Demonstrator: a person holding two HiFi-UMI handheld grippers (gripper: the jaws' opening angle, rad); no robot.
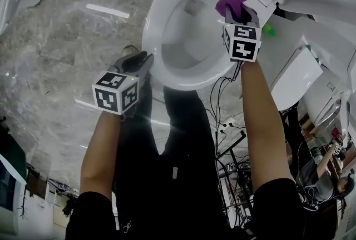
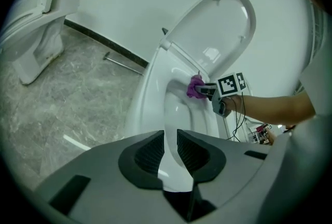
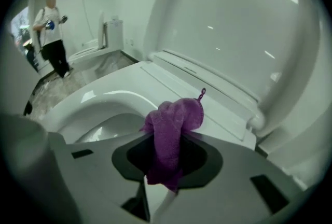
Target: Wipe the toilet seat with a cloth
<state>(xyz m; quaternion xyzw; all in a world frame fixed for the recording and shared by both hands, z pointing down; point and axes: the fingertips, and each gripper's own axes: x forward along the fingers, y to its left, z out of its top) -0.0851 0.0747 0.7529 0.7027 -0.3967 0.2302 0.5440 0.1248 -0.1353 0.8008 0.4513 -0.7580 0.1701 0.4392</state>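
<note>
Purple terry cloth [image 3: 174, 124] is bunched in the clenched jaws of the right gripper [image 1: 240, 14], at the rear edge of the white oval toilet seat [image 1: 158, 16], just below the raised white lid [image 2: 218, 26]. The left gripper [image 2: 171, 148] hovers beside the seat's front edge, jaws slightly parted and empty.

Right gripper [image 1: 240, 15] holds purple cloth [image 1: 233, 1] at rear rim of seat [image 1: 157, 11]; left gripper [image 1: 139, 61] empty, just beside seat's left edge, above marble floor [image 1: 61, 44].
</note>
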